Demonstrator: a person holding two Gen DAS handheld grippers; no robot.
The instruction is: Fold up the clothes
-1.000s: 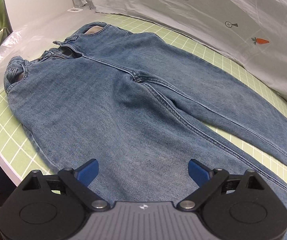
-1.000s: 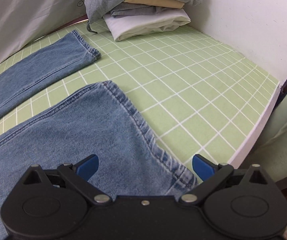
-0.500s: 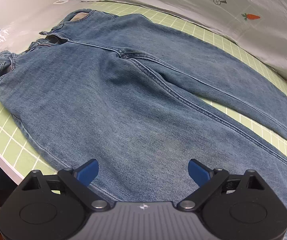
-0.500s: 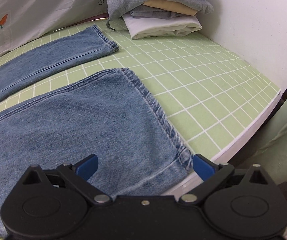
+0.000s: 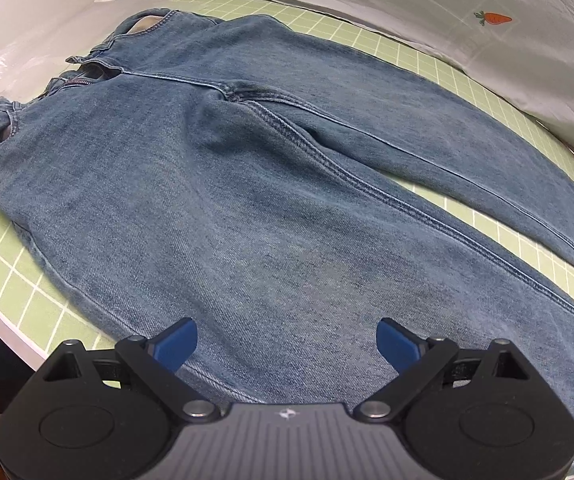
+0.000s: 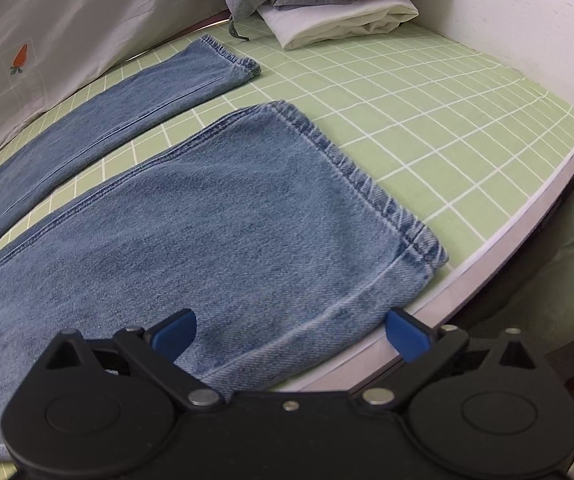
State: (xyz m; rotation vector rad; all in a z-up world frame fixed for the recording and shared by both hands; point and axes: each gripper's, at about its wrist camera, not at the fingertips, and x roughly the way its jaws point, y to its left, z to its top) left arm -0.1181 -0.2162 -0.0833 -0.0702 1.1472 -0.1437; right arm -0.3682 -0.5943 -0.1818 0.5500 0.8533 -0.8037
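A pair of blue jeans (image 5: 247, 184) lies flat on the green gridded table top (image 5: 3, 248), waistband at the far left, legs running right. My left gripper (image 5: 287, 346) hovers open over the near thigh, close to the jeans' near edge, nothing between its blue pads. In the right wrist view the near leg's end (image 6: 247, 232) lies in front of me with its hem (image 6: 371, 188) on the right; the far leg (image 6: 127, 100) lies beyond it. My right gripper (image 6: 291, 330) is open above the near edge of that leg, holding nothing.
A stack of folded clothes (image 6: 339, 4) sits at the far right corner by the white wall. A grey sheet with a carrot print (image 5: 495, 18) runs along the back. Crinkled clear plastic (image 5: 11, 64) lies by the waistband. The table's white front edge (image 6: 507, 236) is close.
Both grippers have drawn back toward the near table edge, so more of the jeans shows in each view. The jeans have not moved. Both grippers stay open.
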